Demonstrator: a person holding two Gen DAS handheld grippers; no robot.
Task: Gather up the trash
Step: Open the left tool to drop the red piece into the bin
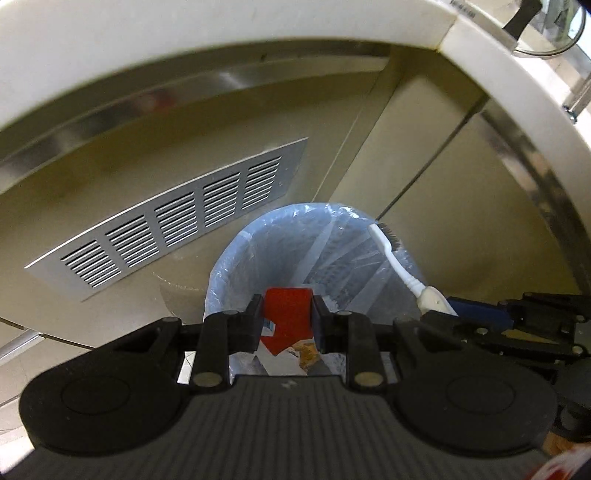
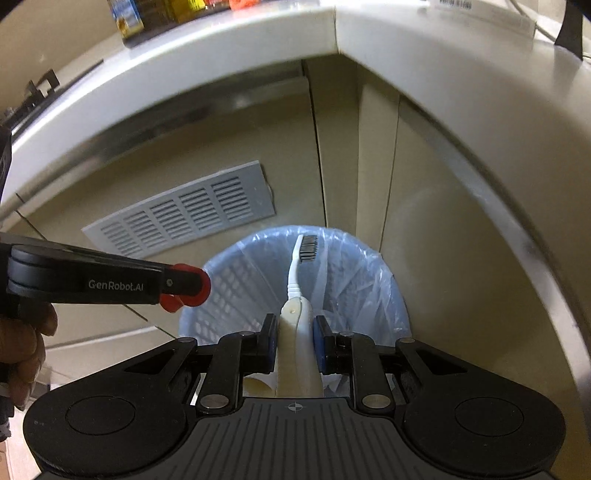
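A blue mesh trash bin (image 1: pixel 258 251) lined with a clear plastic bag stands on the floor against the cabinet; it also shows in the right wrist view (image 2: pixel 236 280). My left gripper (image 1: pixel 287 314) is shut on a red wrapper (image 1: pixel 286 314) over the bin's near rim. My right gripper (image 2: pixel 294 332) is shut on a white toothbrush (image 2: pixel 295 317) with dark bristles, head pointing out over the bin. The toothbrush (image 1: pixel 391 258) also shows in the left wrist view, at the bin's right. The left gripper (image 2: pixel 184 286) shows from the side in the right wrist view.
A grey vent grille (image 1: pixel 177 218) sits in the beige cabinet front behind the bin. A white countertop edge (image 2: pixel 258 40) overhangs above, with packages (image 2: pixel 129 18) on it. Paper scraps (image 1: pixel 303 350) lie in the bin.
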